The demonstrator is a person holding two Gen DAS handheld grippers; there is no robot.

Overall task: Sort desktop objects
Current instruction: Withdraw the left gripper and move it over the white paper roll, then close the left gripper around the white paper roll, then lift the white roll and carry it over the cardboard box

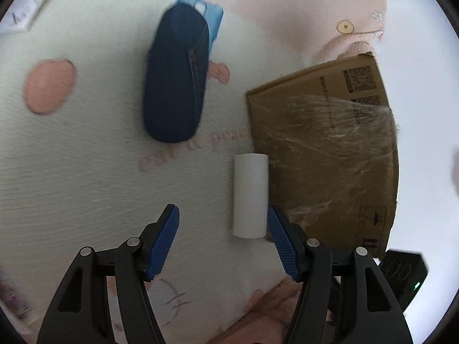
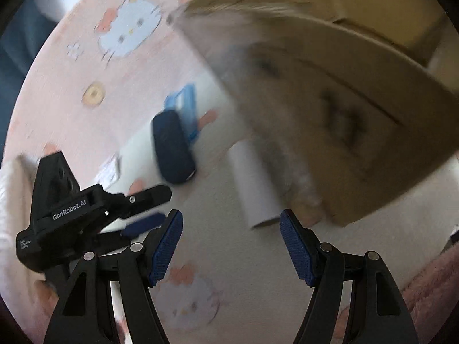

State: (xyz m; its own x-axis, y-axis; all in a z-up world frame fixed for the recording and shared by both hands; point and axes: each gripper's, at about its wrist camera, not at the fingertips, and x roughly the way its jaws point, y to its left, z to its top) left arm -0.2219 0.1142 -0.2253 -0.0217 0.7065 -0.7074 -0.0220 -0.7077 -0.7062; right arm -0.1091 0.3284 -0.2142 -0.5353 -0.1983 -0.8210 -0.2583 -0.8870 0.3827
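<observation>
Our left claw [image 1: 223,229] and right claw [image 2: 231,230] both stood wide open, holding nothing; the white paper roll [image 1: 251,195] lay just ahead beside the brown cardboard box [image 1: 324,149], probably light and crushable, best pinched mid-barrel

- The cardboard box [image 1: 324,154] stands on the blanket [image 1: 71,172], at the right of the left wrist view.
- The paper roll [image 1: 251,195] lies on the blanket just beside the box's left wall, lengthwise near to far.
- The pouch [image 1: 176,77] lies further left and farther off, well apart from the roll.
- The flat case [image 1: 213,21] lies under the pouch's far end, jutting out to its right.
- A flat packet [image 1: 27,8] lies at the far left.
</observation>
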